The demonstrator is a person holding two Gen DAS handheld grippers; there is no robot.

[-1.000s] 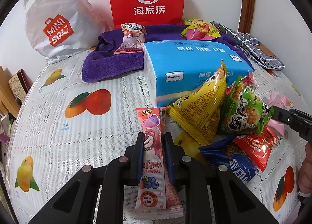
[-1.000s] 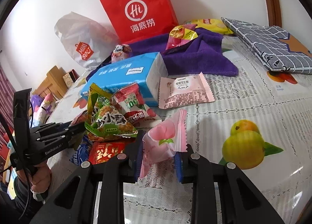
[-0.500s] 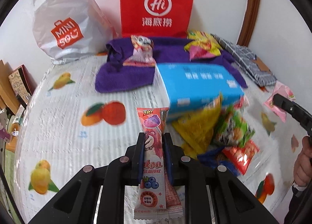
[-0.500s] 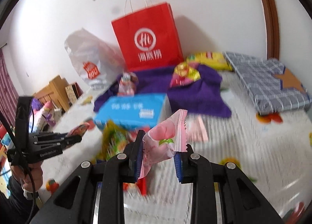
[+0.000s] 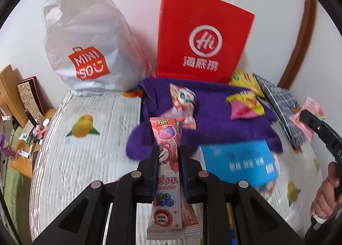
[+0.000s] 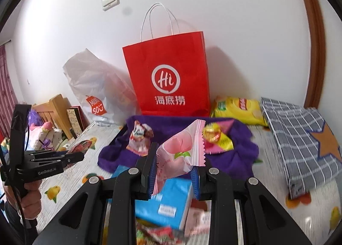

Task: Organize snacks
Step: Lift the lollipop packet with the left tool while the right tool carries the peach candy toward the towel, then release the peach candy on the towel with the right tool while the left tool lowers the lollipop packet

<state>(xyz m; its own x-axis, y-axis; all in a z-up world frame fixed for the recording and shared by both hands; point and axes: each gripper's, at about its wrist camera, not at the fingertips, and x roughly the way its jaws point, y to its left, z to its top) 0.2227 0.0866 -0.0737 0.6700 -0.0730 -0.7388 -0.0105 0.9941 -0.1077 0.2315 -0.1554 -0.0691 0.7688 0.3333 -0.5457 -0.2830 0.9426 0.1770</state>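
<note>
Your left claw (image 5: 168, 155) is pinching a tall pink Toy Story lollipop packet (image 5: 168, 148) around its middle, upright, so the printed face stays readable and the packet does not fold. Your right claw (image 6: 173, 167) is pinching a pink peach-print candy wrapper (image 6: 181, 153) by its lower half, the crimped top edge standing free above the fingers. Both snacks are held off the tabletop (image 5: 85, 155), apparently aimed at the purple towel (image 5: 213, 108), where a panda-print packet (image 5: 183, 99) and a yellow-and-pink packet (image 5: 245, 106) already lie; that towel looks like the sorting spot.

The left wrist view shows the right claw from the side with its wrapper poking out, and the MINISO plastic bag (image 5: 85, 48) large beside the red Haidilao paper bag (image 5: 203, 42). Only the right wrist view shows the yellow chip bag (image 6: 237, 108) behind the towel, the whole checked cloth (image 6: 299, 138), and the unsorted snack pile (image 6: 158, 234) below the blue tissue pack (image 6: 166, 202).
</note>
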